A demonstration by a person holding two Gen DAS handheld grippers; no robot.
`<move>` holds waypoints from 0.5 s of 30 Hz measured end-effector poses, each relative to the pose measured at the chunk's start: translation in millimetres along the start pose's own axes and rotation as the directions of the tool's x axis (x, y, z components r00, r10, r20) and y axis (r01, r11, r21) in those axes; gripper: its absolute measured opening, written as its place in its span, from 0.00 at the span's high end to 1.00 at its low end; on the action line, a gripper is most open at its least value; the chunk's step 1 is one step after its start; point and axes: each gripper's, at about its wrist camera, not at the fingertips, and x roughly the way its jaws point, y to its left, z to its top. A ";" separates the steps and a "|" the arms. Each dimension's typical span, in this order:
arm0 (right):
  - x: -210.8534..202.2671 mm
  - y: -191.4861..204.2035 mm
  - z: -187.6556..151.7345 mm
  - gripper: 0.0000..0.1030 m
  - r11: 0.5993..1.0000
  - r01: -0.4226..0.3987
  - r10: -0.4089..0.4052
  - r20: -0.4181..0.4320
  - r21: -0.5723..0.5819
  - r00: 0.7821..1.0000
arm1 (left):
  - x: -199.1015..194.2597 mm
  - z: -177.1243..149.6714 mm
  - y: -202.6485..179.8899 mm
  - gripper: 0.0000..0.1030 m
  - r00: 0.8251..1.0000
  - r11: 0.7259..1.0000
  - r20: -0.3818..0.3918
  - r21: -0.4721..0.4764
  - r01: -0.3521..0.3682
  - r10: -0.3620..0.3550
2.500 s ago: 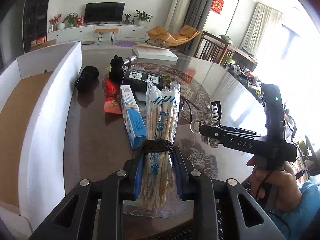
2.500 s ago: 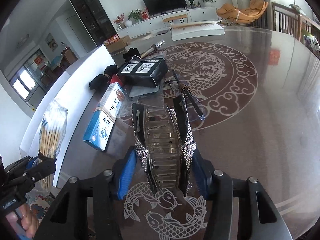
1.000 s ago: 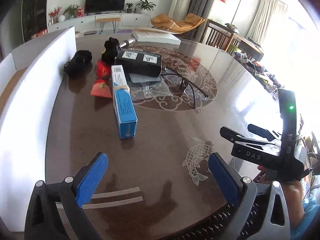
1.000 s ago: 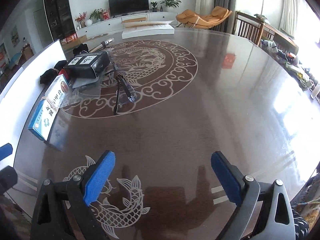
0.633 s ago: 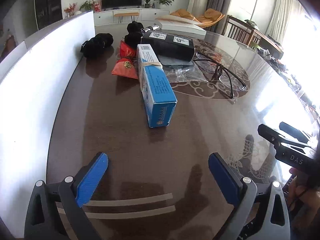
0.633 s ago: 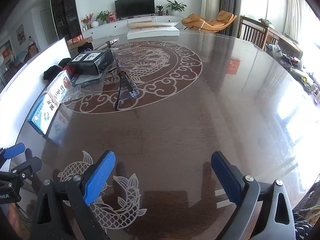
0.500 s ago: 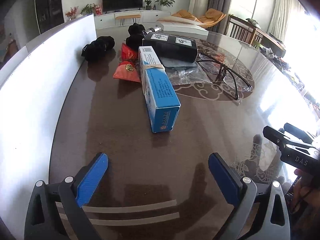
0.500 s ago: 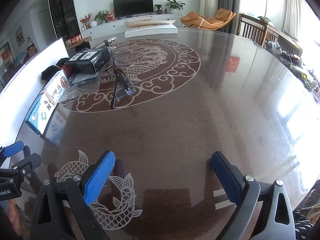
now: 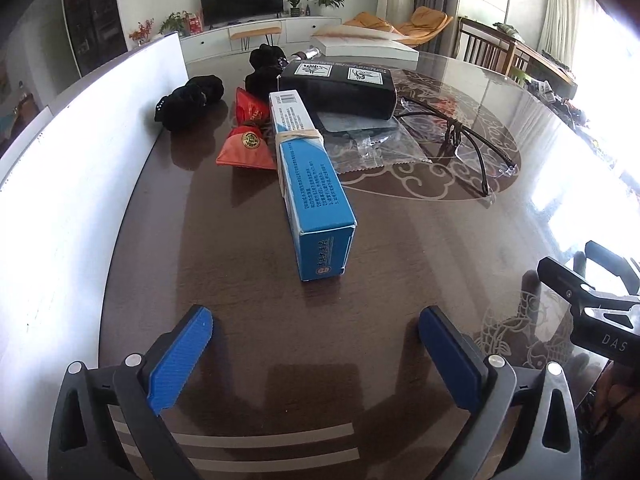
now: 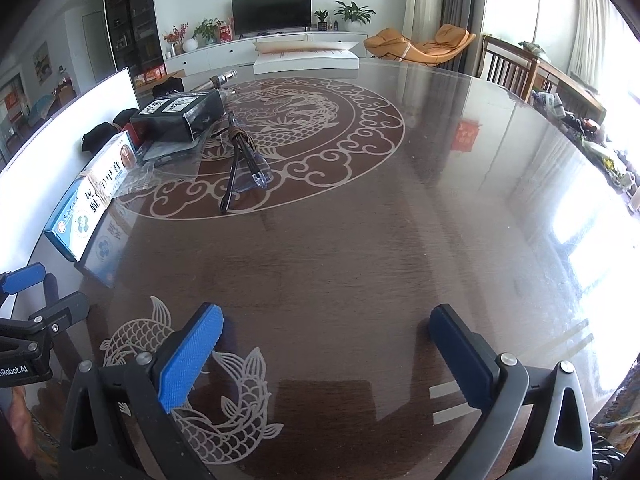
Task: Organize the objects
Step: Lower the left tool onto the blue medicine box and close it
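Note:
My left gripper [image 9: 316, 328] is open and empty, low over the dark table, pointing at a blue and white box [image 9: 310, 184] lying just ahead. Beyond it lie a black case [image 9: 338, 84], red packets [image 9: 246, 138], black cloth bundles [image 9: 188, 98], a clear wrapper [image 9: 368, 146] and glasses [image 9: 460, 136]. My right gripper [image 10: 326, 332] is open and empty above the fish pattern near the table's front edge. It sees the blue box [image 10: 94, 192], the black case [image 10: 178, 118] and the glasses [image 10: 244, 156] at the left.
A white-walled cardboard box [image 9: 80, 152] runs along the table's left edge. A flat white box [image 9: 364, 46] sits at the far side of the table. The right gripper's body [image 9: 592, 312] shows at the right of the left wrist view. Chairs stand beyond the table.
Both grippers let go of what they held, the chopstick bundle and the rhinestone clip, and now stand open. The left gripper has moved closer to the blue box.

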 end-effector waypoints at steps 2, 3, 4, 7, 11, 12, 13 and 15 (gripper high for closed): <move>0.0 -0.1 0.1 0.00 1.000 -0.002 0.002 0.001 -0.002 1.000 | 0.3 0.1 -0.2 0.00 1.000 1.000 -0.002 -0.002 -0.002 0.002; 0.1 0.2 0.4 0.00 1.000 -0.003 0.003 0.000 -0.004 1.000 | 0.5 0.3 -0.3 0.00 1.000 1.000 -0.001 -0.003 -0.003 0.003; 0.3 0.3 0.9 0.00 1.000 -0.004 0.004 -0.003 -0.006 1.000 | 0.6 0.3 -0.6 0.00 1.000 1.000 -0.001 -0.003 -0.003 0.003; 0.5 0.3 0.7 0.00 1.000 -0.008 0.008 -0.005 -0.010 1.000 | 1.0 0.9 -0.9 0.00 1.000 1.000 -0.006 -0.005 -0.004 0.004; 0.2 0.4 0.1 0.00 1.000 -0.010 0.010 -0.001 -0.013 1.000 | 0.9 0.4 -1.1 0.00 1.000 1.000 -0.005 -0.007 -0.006 0.006; 0.1 0.2 -0.1 0.00 1.000 -0.010 0.010 0.001 -0.013 1.000 | 1.0 0.2 -1.0 0.00 1.000 1.000 -0.004 -0.008 -0.006 0.006; 0.1 0.3 -0.3 0.00 1.000 -0.010 0.010 0.003 -0.013 1.000 | 1.2 -0.1 -0.7 0.00 1.000 1.000 -0.003 -0.009 -0.006 0.006; -0.1 0.3 -0.8 0.00 1.000 -0.010 0.010 0.008 -0.013 1.000 | 0.8 -0.4 -1.1 0.00 1.000 1.000 0.000 -0.008 -0.007 0.007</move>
